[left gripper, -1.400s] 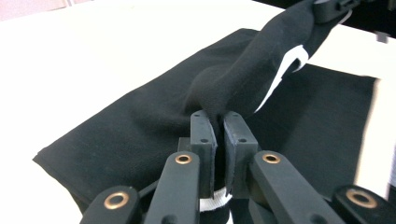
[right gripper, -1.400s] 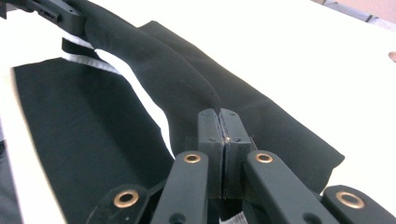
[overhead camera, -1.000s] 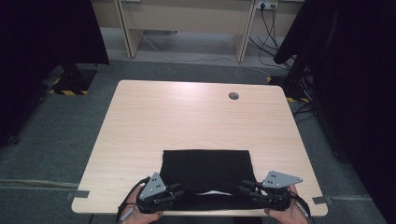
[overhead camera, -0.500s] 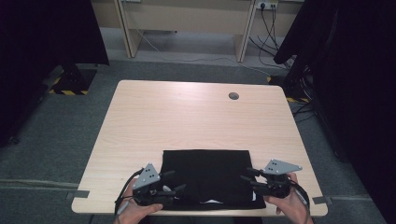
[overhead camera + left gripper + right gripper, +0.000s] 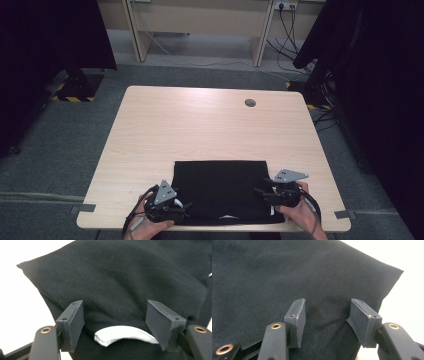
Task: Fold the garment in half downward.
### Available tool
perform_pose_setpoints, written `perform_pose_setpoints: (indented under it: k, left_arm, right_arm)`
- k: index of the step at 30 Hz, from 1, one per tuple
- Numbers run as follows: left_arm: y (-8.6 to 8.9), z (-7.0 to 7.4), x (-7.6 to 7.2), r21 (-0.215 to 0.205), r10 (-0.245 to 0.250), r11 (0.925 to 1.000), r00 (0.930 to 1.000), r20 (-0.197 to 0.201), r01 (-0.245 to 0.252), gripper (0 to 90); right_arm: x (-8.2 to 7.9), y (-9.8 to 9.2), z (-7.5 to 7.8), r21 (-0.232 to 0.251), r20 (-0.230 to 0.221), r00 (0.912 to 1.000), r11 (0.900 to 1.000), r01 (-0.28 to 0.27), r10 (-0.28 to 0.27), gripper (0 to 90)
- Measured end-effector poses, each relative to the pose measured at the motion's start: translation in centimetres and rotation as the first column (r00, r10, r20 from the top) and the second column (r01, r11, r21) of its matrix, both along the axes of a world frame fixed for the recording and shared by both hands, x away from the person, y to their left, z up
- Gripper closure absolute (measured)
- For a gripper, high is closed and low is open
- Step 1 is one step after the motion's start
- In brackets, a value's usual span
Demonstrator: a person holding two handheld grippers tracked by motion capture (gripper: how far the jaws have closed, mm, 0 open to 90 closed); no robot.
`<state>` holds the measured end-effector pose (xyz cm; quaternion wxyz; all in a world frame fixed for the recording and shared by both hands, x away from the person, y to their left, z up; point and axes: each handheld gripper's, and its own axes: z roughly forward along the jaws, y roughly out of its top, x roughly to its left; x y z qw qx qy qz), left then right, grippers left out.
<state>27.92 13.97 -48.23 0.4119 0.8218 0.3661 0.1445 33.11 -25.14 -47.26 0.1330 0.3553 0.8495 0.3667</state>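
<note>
A folded black cloth (image 5: 220,187) lies flat at the near edge of the wooden table (image 5: 200,125). My left gripper (image 5: 185,205) sits at the cloth's near left corner, my right gripper (image 5: 260,192) at its right side. In the left gripper view, my left gripper (image 5: 115,306) stands open over the cloth (image 5: 120,277), with a white label (image 5: 125,333) between its jaws. In the right gripper view, my right gripper (image 5: 328,302) is open above the cloth (image 5: 274,272) near its corner. Both pairs of jaws have just been opening, and the pads press on nothing.
A round cable hole (image 5: 250,103) sits at the table's far right. Dark curtains (image 5: 45,40) hang on both sides. A desk frame (image 5: 260,35) and cables (image 5: 287,20) stand behind the table. The far half of the tabletop is bare wood.
Both grippers' jaws have spread apart and let go of the cloth's near edge. The right hand has shifted a little toward the cloth and lower.
</note>
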Motion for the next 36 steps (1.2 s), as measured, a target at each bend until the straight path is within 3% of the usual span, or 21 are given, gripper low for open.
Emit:
perform_pose_setpoints:
  k: [2,5,11,20,36]
  left_arm:
    - [0.1,-0.1,0.3,0.031,0.006,0.9995,0.9996,0.029,-0.007,32.3]
    - [0.4,-0.1,0.6,0.037,-0.007,0.9993,0.9995,0.032,0.006,33.8]
    - [0.4,-0.1,1.4,0.040,0.005,0.9992,0.9995,0.031,-0.006,33.8]
    - [0.0,-0.1,3.9,0.034,0.011,0.9994,0.9998,0.016,-0.012,33.3]
    - [-1.8,-0.1,4.7,0.030,-0.017,0.9994,0.9998,0.012,0.016,32.8]
  right_arm:
    - [0.0,0.0,0.0,-0.010,0.006,1.0000,1.000,-0.007,0.008,47.9]
    - [0.5,-0.2,-0.1,-0.015,0.016,0.9998,1.000,0.013,-0.013,48.4]
    - [1.6,-0.3,-0.1,-0.016,0.022,0.9993,0.999,0.031,-0.030,48.5]
    - [3.2,-0.8,-0.1,-0.008,0.021,0.9978,0.998,0.064,-0.064,48.5]
    - [3.3,-2.8,-0.3,0.006,0.035,0.9963,0.997,0.078,-0.078,48.4]
